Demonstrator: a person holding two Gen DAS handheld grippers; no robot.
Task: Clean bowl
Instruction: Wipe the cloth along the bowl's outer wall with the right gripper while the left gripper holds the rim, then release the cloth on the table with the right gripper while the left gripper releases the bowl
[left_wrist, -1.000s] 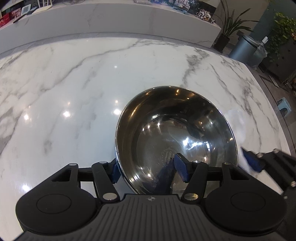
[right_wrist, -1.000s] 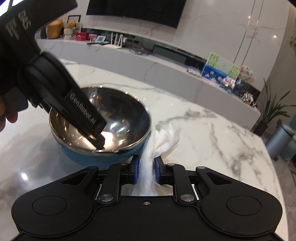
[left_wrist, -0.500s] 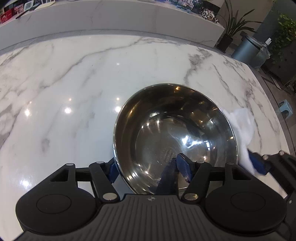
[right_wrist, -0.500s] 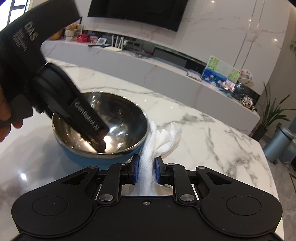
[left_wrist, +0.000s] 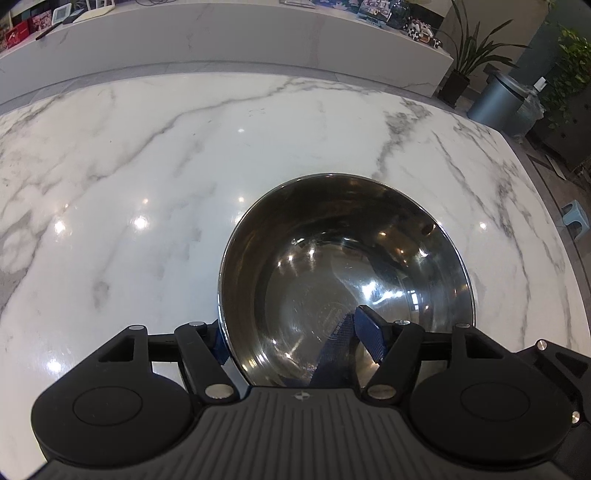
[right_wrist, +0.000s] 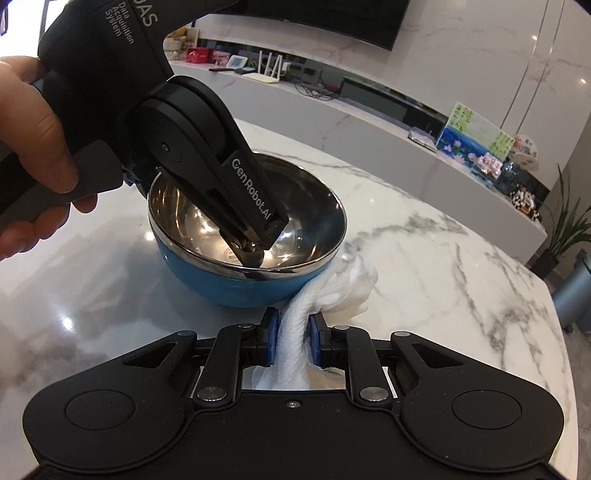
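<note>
A steel bowl (left_wrist: 332, 251) with a blue outside (right_wrist: 221, 284) stands on the white marble table (left_wrist: 147, 166). My left gripper (left_wrist: 293, 341) is open and straddles the bowl's near rim: one finger is outside the wall and the other finger (left_wrist: 369, 338) is inside, clear of the metal. In the right wrist view a hand (right_wrist: 33, 129) holds the left gripper (right_wrist: 251, 251), which dips steeply into the bowl. My right gripper (right_wrist: 291, 339) is shut on a white cloth (right_wrist: 332, 288). The cloth's bunched end lies against the bowl's outer right side.
The table's curved edge (left_wrist: 546, 229) runs close on the right, with a grey bin (left_wrist: 495, 99), potted plants (left_wrist: 465, 59) and a small stool (left_wrist: 574, 218) on the floor beyond. A long low marble counter (right_wrist: 369, 122) with small items stands behind the table.
The left jaws have spread a little wider around the bowl's rim. The white cloth, seen at the right of the left wrist view half a second ago, has left that view. The right gripper has shifted slightly.
</note>
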